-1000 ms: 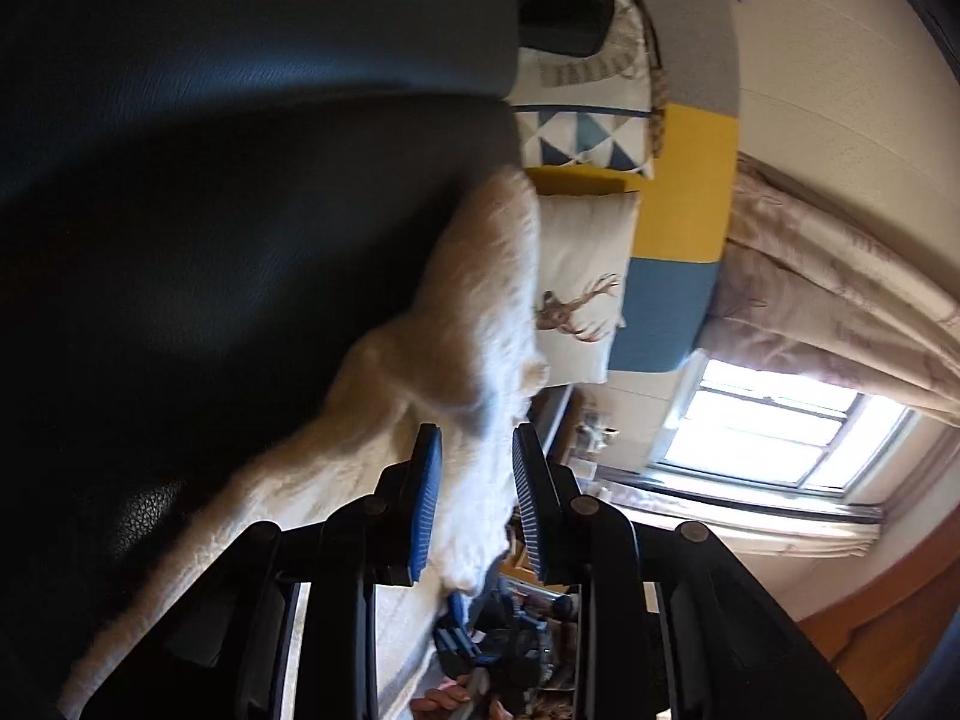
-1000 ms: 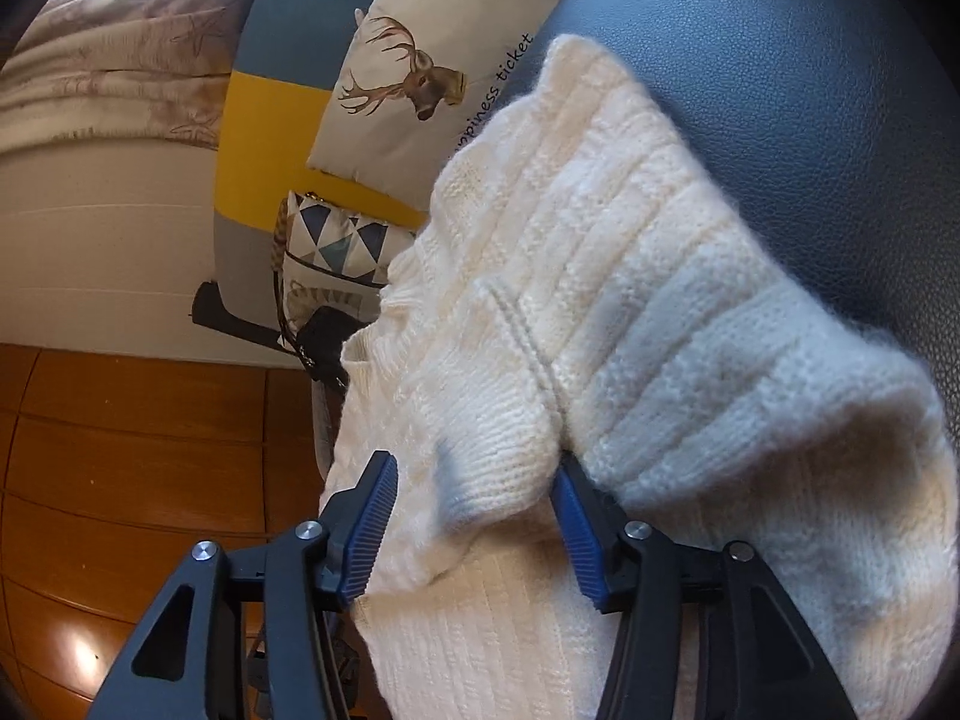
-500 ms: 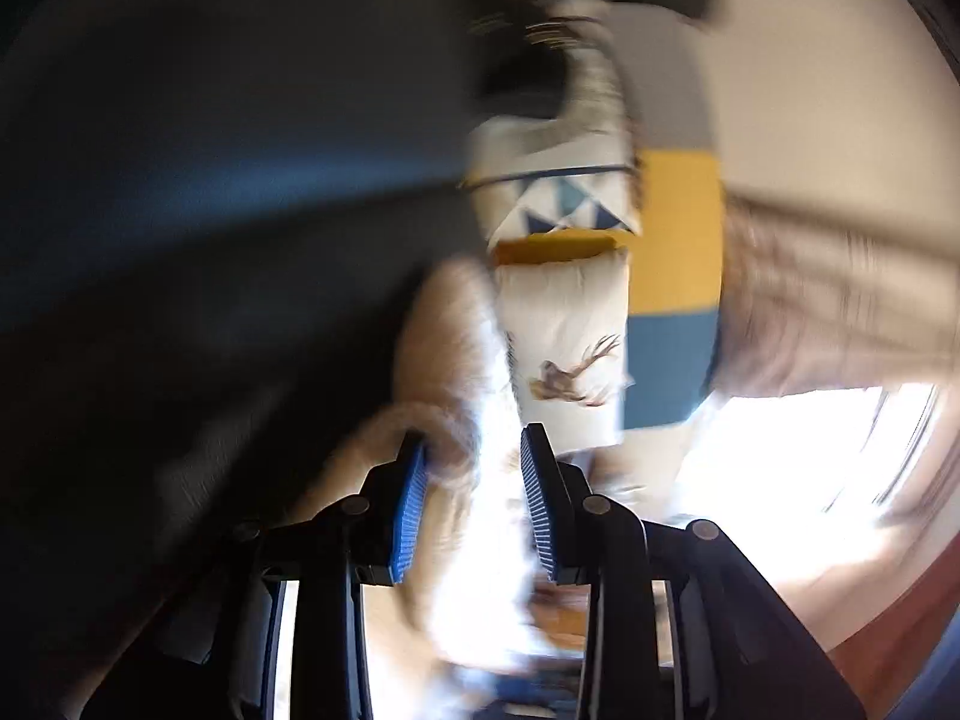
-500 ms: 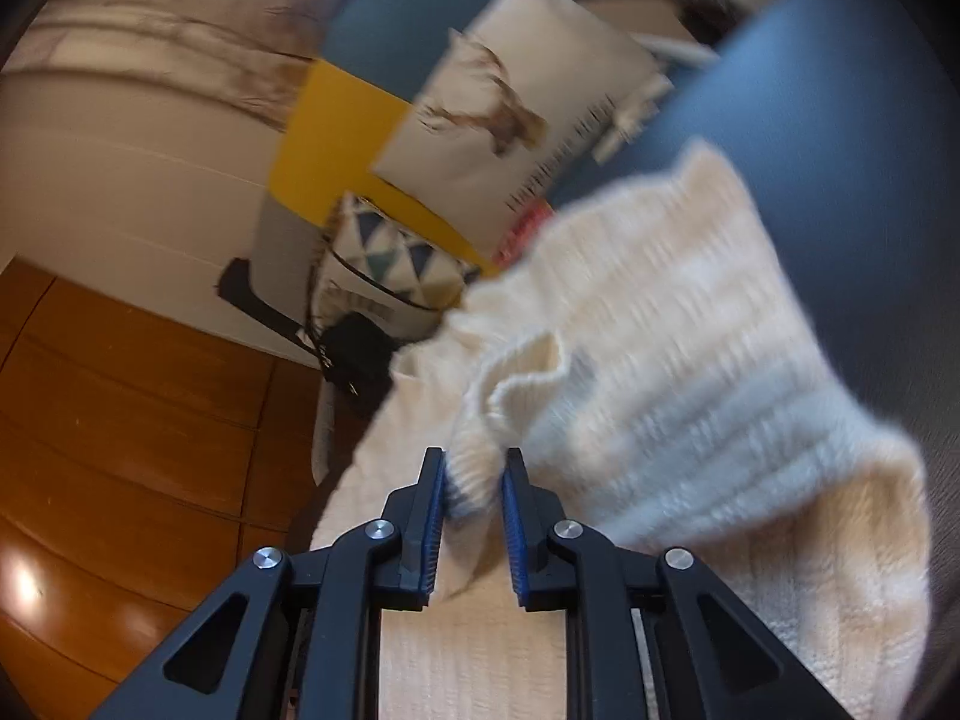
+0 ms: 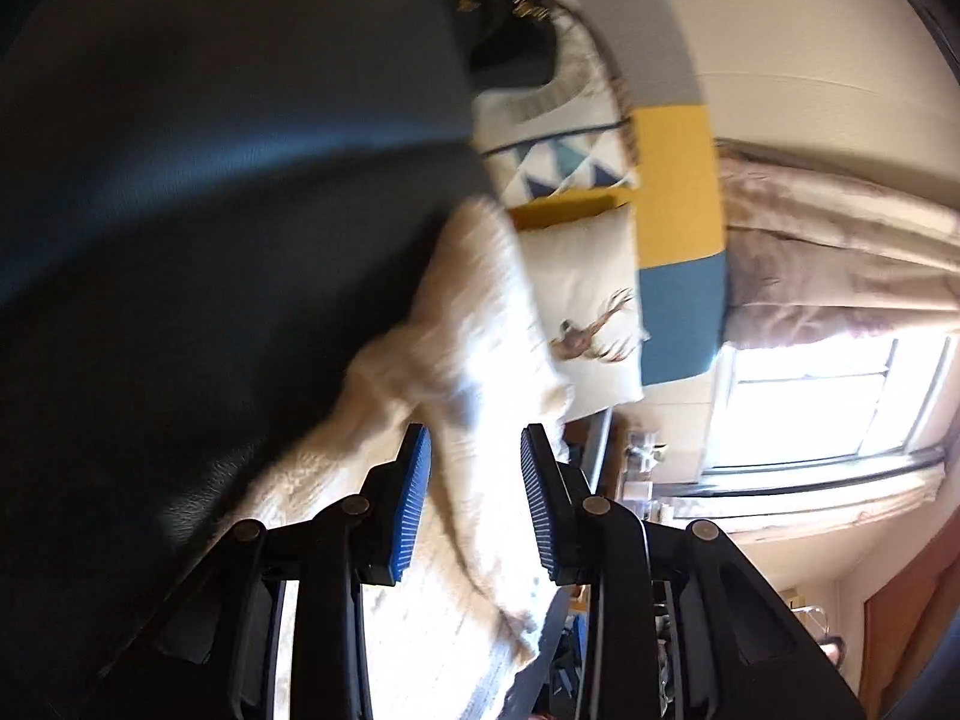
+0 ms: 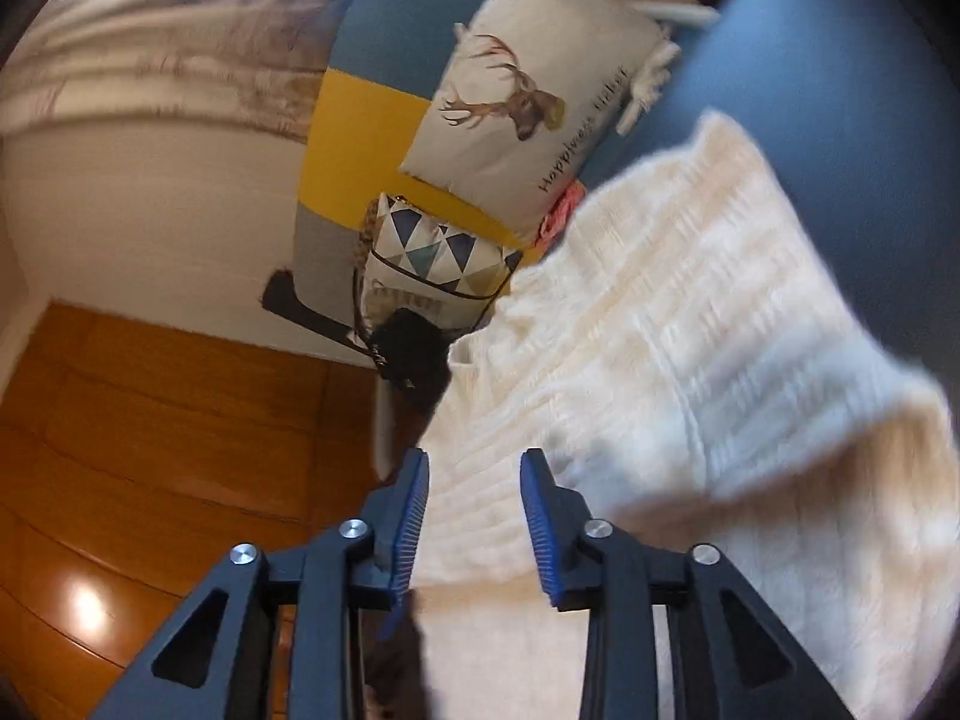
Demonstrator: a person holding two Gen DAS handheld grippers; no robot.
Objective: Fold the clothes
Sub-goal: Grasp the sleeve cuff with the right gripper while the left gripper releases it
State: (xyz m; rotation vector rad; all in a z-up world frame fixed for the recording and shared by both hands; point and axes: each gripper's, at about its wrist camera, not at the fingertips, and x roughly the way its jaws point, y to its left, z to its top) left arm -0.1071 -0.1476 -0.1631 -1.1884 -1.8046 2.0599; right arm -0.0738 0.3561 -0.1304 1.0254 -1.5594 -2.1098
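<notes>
On the dark leather-like bench (image 5: 198, 228), we see a cream-white ribbed knit sweater (image 5: 480, 324) lying spread out, blurred in both views. Through the left wrist view, our left gripper (image 5: 475, 468) hovers low over the sweater's edge with its blue ribbed fingers (image 5: 414, 498) apart; a fold of the knit runs up between them, but the pads do not press on it. Beyond the sweater stand a white cushion printed with a deer (image 5: 591, 306), a cushion with blue triangles (image 5: 564, 162) and a sofa back in grey, yellow and blue blocks (image 5: 678, 192), with a bright window (image 5: 828, 396) further right.

Through the right wrist view, an orange wooden floor (image 6: 150, 450) fills the left side. Our right gripper (image 6: 474, 471) has its fingers (image 6: 414, 510) opening, parted above the sweater (image 6: 660, 360), which lies under and between them unclamped. To the right, a thick folded layer of the knit rests on the bench (image 6: 840, 90).
</notes>
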